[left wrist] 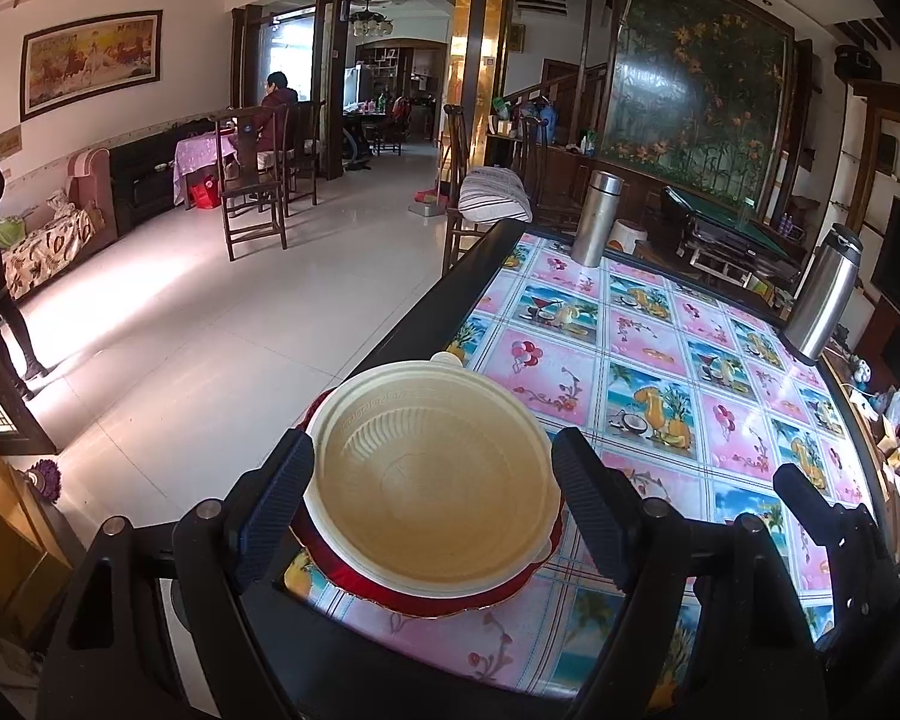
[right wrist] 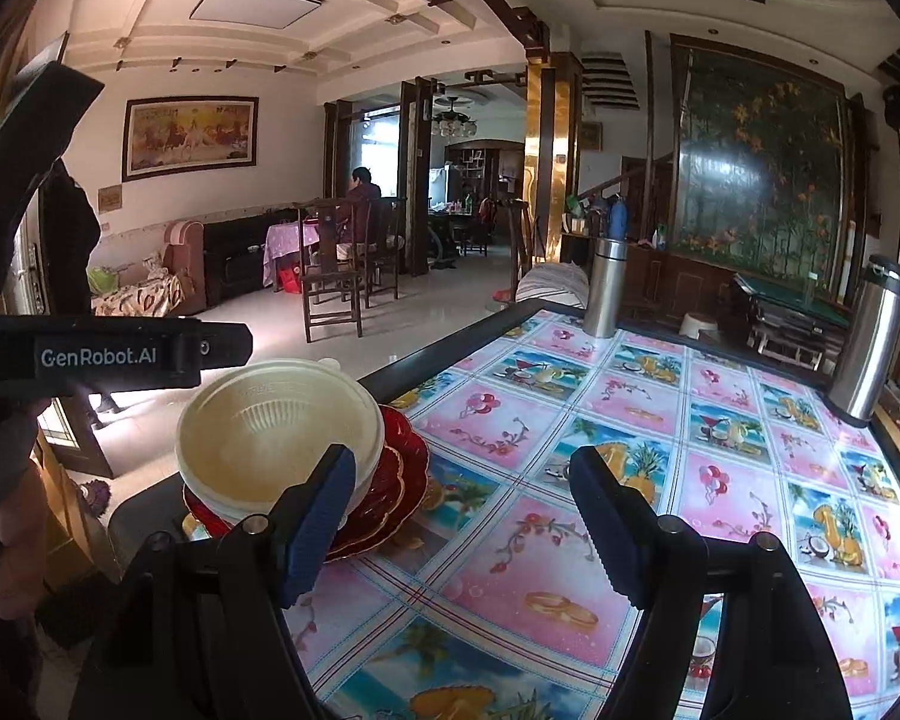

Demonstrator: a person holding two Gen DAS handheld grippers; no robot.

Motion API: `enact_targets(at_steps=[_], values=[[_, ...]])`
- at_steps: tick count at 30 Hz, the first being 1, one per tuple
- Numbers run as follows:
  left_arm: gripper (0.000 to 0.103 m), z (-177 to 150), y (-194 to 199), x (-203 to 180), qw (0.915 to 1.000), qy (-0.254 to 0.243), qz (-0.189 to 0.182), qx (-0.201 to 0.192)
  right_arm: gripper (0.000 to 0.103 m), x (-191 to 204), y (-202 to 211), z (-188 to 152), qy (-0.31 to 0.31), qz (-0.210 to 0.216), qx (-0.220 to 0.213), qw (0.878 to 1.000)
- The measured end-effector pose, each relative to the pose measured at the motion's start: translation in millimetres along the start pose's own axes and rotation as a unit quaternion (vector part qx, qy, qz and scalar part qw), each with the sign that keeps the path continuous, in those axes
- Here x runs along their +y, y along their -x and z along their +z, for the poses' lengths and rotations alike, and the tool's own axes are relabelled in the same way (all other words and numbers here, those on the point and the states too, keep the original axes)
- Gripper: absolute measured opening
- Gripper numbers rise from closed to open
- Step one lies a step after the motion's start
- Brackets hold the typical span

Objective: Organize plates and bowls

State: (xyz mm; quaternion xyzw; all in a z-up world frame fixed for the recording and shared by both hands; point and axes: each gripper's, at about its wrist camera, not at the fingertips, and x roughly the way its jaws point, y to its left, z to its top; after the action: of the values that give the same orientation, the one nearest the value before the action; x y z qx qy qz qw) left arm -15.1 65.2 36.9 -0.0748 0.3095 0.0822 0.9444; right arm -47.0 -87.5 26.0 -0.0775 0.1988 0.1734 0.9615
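Item: cream bowls (left wrist: 432, 474) sitting stacked on red plates (left wrist: 426, 594), near left corner of table (left wrist: 660, 324)

L gripper (left wrist: 432, 501) gaping wide, fingers flanking bowl rim, gripping nothing; R gripper (right wrist: 462, 519) hanging open & empty beside stack. Bowls prob. light, thin, flexing – take by rim; plates looking glossy, slippery, breakable. R view showing scalloped plate edges & stack height; L view looking into bowl. Far: two steel flasks (right wrist: 606, 288)
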Motion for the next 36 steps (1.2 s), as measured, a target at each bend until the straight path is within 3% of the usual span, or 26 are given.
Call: enact_targets(at_steps=[10, 36], values=[[0.087, 0.6, 11.6, 7.9, 0.9994, 0.012, 0.015, -0.030, 0.076, 7.9, -0.6, 0.3, 0.007, -0.013, -0.011, 1.000], [0.087, -11.7, 2.1, -13.2, 0.9994, -0.024, 0.027, -0.004, 0.076, -39.8, -0.5, -5.7, -0.063, -0.027, -0.003, 0.998]])
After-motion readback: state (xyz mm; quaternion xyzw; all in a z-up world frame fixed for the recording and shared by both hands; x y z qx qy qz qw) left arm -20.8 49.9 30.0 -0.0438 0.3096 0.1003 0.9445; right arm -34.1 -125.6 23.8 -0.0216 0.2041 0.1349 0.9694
